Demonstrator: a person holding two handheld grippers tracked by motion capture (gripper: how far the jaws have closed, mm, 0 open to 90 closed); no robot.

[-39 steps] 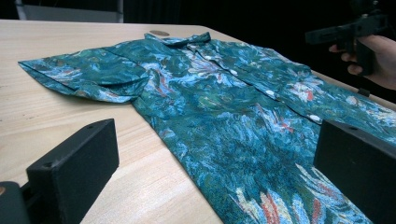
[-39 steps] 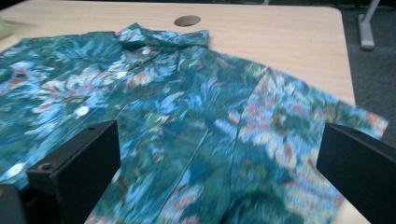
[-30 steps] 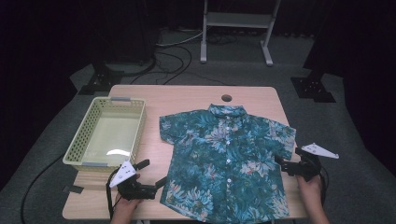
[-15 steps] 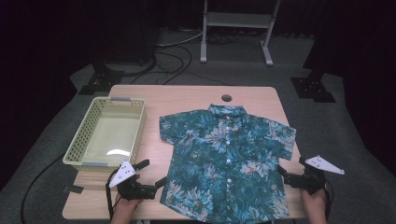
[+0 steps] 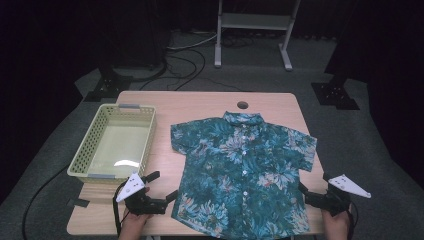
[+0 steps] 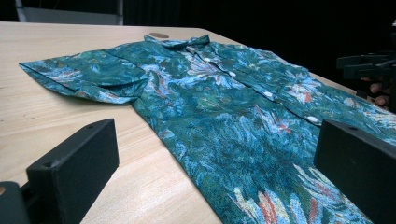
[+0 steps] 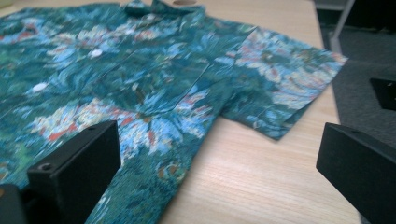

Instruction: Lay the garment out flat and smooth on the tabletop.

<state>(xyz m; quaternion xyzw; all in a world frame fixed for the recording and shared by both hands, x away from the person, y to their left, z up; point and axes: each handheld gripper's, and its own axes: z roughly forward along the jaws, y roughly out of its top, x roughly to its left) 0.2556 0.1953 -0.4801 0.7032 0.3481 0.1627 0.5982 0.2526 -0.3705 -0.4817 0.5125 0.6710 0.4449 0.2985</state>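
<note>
Flanking the teal floral short-sleeved cotton shirt [image 5: 242, 172] spread flat, buttoned and collar-away near the desk's [image 5: 200, 102] front edge, the left gripper [image 5: 164, 192] and right gripper [image 5: 303, 190] hovered released beside its lower corners, seemingly poised for folding.

right gripper [image 5: 311, 194] drawn back toward the table's near edge, lower beside shirt [image 5: 240, 170]

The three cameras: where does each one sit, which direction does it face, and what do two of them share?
High view: above the table's near side, looking forward and down on the shirt, basket, both hands.
Left gripper view: rides the left gripper, low, facing along its open jaws across the shirt.
Right gripper view: rides the right gripper, facing the shirt's sleeve.
Both gripper views share the shirt's buttoned front.
</note>
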